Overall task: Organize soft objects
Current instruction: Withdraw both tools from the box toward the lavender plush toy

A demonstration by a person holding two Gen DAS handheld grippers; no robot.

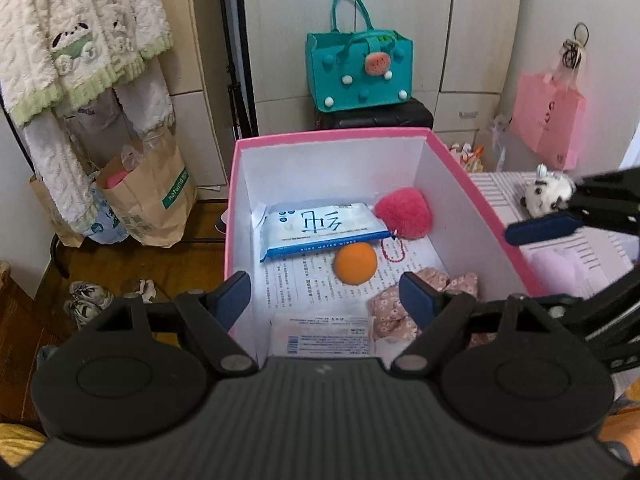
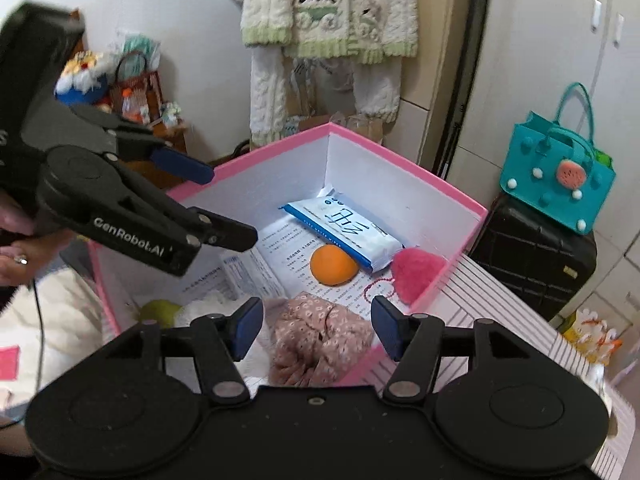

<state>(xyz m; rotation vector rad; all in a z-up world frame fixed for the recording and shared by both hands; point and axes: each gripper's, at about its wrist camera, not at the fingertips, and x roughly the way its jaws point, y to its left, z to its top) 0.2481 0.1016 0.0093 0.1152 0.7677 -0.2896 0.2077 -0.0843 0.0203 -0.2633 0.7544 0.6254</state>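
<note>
A pink box [image 1: 240, 184] [image 2: 460, 196] with white walls holds a wet-wipes pack [image 1: 320, 230] [image 2: 352, 228], an orange ball [image 1: 356, 263] [image 2: 334, 265], a red fluffy heart [image 1: 404, 212] [image 2: 416, 272], a floral pink cloth [image 1: 390, 316] [image 2: 320, 340] and a small tissue pack [image 1: 324, 334] [image 2: 252, 276]. My left gripper [image 1: 326, 300] [image 2: 224, 204] is open and empty above the box's near left edge. My right gripper [image 2: 318, 330] is open and empty just above the floral cloth; one of its fingers [image 1: 544, 226] shows in the left wrist view. A black-and-white plush [image 1: 548, 194] lies on the striped surface to the right.
A teal felt bag [image 1: 360, 68] [image 2: 556, 172] sits on a black suitcase [image 2: 532, 256] behind the box. Fluffy pyjamas [image 1: 80, 48] hang at left above paper bags [image 1: 148, 196]. A pink bag [image 1: 548, 120] hangs at right. Shoes [image 1: 88, 300] lie on the wooden floor.
</note>
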